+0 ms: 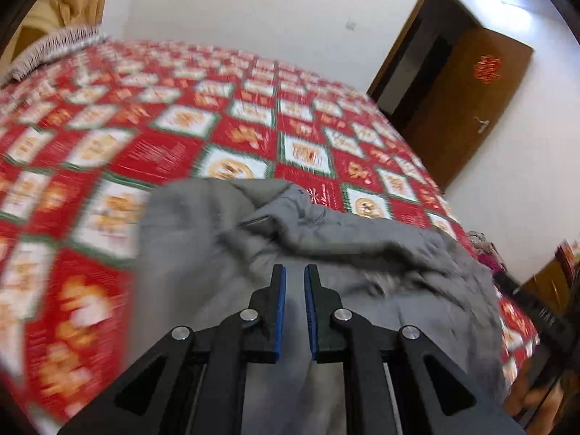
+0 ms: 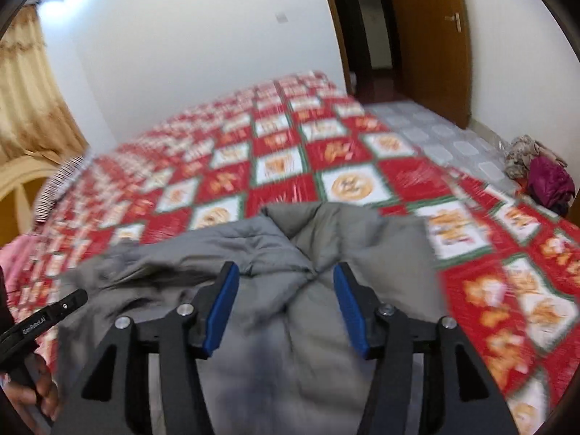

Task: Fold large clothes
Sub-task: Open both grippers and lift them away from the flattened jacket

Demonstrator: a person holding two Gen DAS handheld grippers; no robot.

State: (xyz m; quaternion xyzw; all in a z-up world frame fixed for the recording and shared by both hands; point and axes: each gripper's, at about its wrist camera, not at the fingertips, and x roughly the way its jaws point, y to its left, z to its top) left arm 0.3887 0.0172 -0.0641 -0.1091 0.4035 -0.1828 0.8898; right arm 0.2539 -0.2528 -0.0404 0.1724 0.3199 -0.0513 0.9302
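Bedroom w/ white walls; bed (image 1: 152, 145) in red patterned cover fills both views, blurred. Grey padded jacket (image 2: 290, 253) lies crumpled on it, right under & ahead of both tools. Left tool (image 1: 294, 272) nearly pressed together, narrow gap, whether it pinches cloth I can't tell. Right tool (image 2: 286, 272) spread wide, holding nothing. Risk, imo: bulky padding bunches or slips, fold goes crooked. Clothes pile (image 2: 543, 174) far right of right tool, door (image 1: 467, 108) beyond; neither blocks.

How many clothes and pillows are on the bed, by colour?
Grey: 1, the padded jacket
Purple: 1, the bundled garment
Beige floral: 1, the crumpled cloth
Striped: 1, the pillow
Pink: 1, the cloth
Total: 5
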